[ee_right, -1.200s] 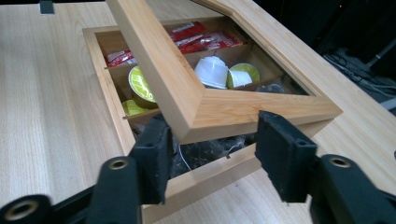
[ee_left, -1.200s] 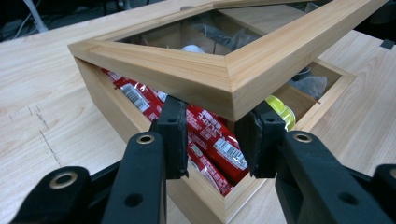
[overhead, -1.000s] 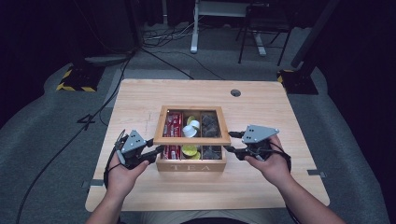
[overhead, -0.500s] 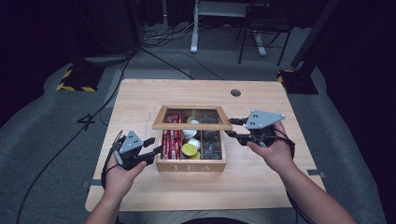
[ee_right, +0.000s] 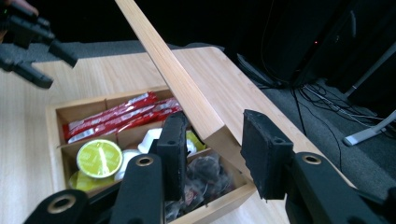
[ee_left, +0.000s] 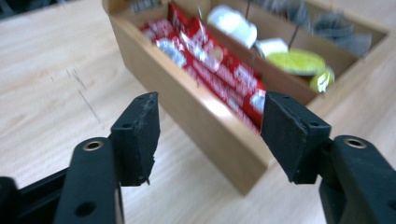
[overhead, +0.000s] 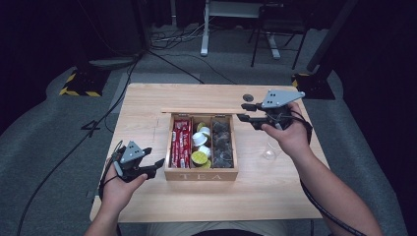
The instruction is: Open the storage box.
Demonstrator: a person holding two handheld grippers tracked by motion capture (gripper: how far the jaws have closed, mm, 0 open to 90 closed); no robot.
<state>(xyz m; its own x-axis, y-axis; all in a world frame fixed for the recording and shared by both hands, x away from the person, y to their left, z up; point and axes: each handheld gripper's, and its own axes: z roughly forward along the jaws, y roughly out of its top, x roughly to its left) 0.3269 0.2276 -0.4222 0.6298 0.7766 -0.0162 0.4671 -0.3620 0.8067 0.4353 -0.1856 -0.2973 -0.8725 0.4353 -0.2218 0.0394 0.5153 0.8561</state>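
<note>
While lid (ee_right: 182, 79) stands upright, right gripper (ee_right: 212, 154) straddles its edge, left gripper (ee_left: 210, 135) open.

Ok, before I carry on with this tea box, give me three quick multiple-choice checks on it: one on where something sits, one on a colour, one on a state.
1. Where in the tea box do the red packets lie?
A. left compartment
B. middle compartment
C. right compartment

2. What colour is the top of the round capsule nearest the box's front?
A. blue
B. lime green
C. orange

3. How does the box lid stand?
A. shut flat
B. taken off and lying on the table
C. raised, edge between the right gripper's jaws

Answers:
1. A: in the high view the packets fill the leftmost bay, on the left gripper side.
2. B: the right gripper view shows a lime-green foil top.
3. C: the compartments are uncovered, and the right gripper straddles the lid's end with a gap showing, so a firm clamp is not certain.
</note>
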